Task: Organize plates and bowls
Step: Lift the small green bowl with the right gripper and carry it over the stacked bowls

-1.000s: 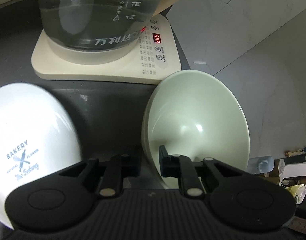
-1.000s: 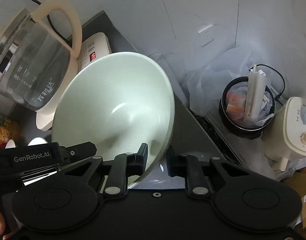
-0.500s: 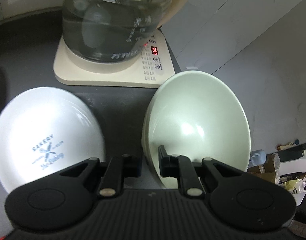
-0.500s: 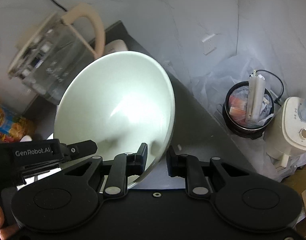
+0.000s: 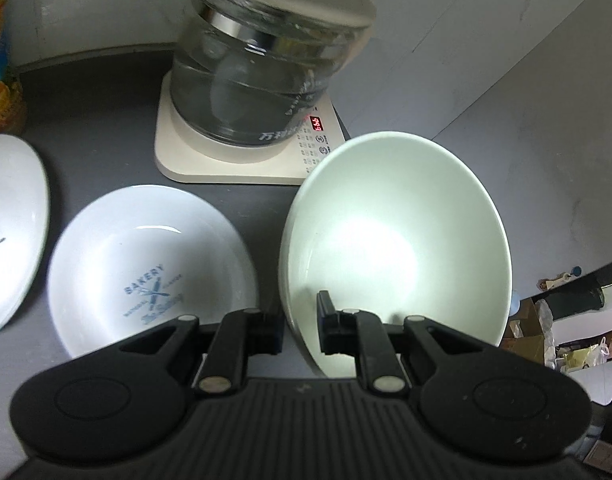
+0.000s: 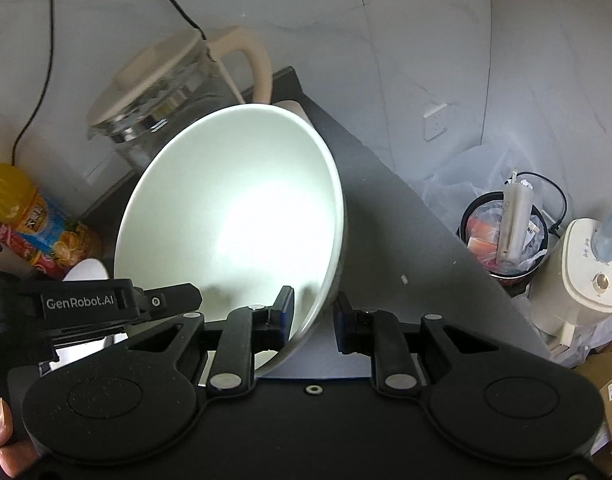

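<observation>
Dark countertop (image 5: 106,92) beside a glass kettle (image 5: 262,80). Carrying step: pale green bowl (image 5: 394,240) pinched at its rim by both left gripper (image 5: 300,326) and right gripper (image 6: 314,318), tilted above the counter. Next, probably lowering into the white bakery bowl (image 5: 146,264) to stack, keeping level, releasing only once seated.

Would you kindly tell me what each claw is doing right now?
Left claw: closed on the pale green bowl's rim.
Right claw: closed on the same bowl's opposite rim.
</observation>
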